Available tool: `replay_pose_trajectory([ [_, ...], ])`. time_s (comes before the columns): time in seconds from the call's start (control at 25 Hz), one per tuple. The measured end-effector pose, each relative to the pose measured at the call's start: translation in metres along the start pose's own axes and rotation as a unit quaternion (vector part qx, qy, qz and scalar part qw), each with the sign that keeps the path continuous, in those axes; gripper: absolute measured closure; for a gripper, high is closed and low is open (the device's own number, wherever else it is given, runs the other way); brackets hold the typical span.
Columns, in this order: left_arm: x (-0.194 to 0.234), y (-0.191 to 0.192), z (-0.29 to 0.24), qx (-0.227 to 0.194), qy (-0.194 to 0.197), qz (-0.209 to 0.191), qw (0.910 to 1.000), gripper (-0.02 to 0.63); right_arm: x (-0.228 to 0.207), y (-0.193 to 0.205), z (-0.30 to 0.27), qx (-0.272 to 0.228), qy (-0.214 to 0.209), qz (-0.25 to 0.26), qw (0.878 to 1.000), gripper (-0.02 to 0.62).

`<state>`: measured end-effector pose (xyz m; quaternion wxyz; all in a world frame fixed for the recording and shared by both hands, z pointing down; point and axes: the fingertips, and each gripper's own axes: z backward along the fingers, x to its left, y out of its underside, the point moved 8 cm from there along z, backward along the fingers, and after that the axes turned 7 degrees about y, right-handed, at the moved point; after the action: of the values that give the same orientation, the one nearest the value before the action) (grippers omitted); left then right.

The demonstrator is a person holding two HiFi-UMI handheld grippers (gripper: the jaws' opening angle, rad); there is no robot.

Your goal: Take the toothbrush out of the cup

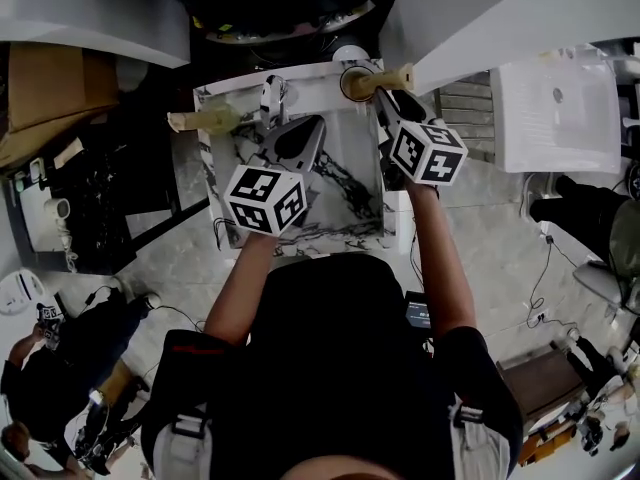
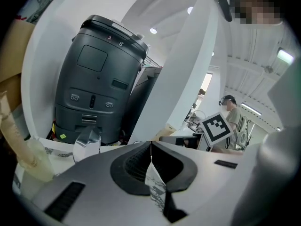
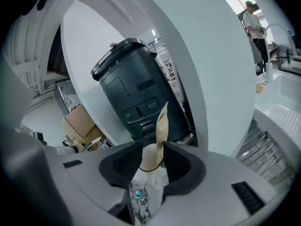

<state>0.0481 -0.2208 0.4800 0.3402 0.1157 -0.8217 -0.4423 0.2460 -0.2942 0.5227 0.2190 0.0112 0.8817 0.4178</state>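
Left gripper (image 2: 150, 144): clenched, with nothing between my jaws. I hold it over the middle of the marbled counter (image 1: 355, 158), apart from the cup.
Right gripper (image 3: 153, 147): released, at the far right corner. My jaws stand apart on either side of the toothbrush.
Toothbrush (image 3: 161, 124): in a beige paper wrapper, standing tilted in the cup. It lies close to my right-hand pad; whether they touch I cannot tell.
Cup (image 3: 149, 158): white, at the counter's far right corner.
Tap (image 1: 272, 96): chrome, at the far edge.
Second wrapped item (image 1: 205, 120): beige, at the left edge.
Machine (image 3: 136, 88): dark grey, beyond the far edge.
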Motion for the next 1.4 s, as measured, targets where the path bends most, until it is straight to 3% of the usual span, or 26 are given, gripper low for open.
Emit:
replay_pose_trajectory([
  [1.4,0.014,0.015,0.026,0.004,-0.044,0.015,0.9989,0.591,-0.006,-0.001,-0.043,0.023,0.009,0.015,1.000,0.469],
])
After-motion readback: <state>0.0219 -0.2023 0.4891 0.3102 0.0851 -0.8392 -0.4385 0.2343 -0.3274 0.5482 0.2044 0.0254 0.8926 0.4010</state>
